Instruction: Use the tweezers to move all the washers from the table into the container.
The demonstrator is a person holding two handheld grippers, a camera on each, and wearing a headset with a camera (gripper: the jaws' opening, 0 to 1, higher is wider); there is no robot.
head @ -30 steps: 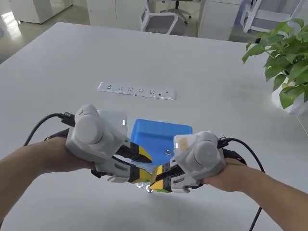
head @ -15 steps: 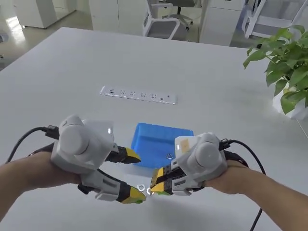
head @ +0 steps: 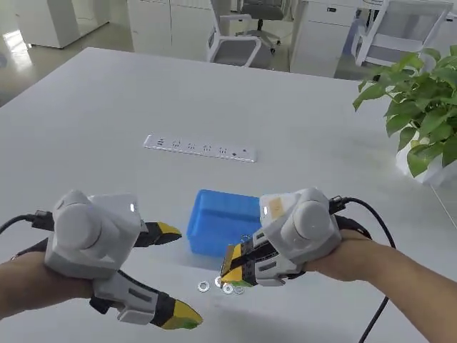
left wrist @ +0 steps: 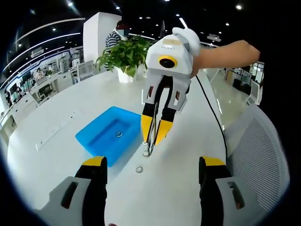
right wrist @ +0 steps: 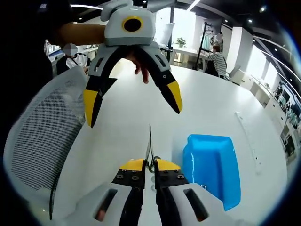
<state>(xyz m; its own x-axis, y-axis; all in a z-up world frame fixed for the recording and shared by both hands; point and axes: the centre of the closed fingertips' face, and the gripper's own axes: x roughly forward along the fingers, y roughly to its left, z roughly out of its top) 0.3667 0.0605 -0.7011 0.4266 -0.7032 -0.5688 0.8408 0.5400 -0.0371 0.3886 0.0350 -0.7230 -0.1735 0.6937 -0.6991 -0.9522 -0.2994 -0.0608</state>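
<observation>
My right gripper (head: 233,269) is shut on thin metal tweezers (right wrist: 150,140), whose tips point down at the table beside the washers (head: 227,288). Three small washers lie in a loose row just in front of the blue container (head: 214,236). In the left gripper view the tweezers (left wrist: 149,141) touch down near one washer (left wrist: 146,154), and another washer (left wrist: 139,169) lies closer to me. One washer (left wrist: 119,134) rests inside the container (left wrist: 89,141). My left gripper (head: 175,275) stands wide open with nothing in it, to the left of the washers.
A white power strip (head: 200,148) lies on the white table behind the container. A potted plant (head: 421,114) stands at the right edge. Office chairs and cabinets stand beyond the far side of the table.
My left gripper has drawn back to the left and toward me, away from the right gripper, and its jaws now stand wide apart. The right gripper has hardly moved.
</observation>
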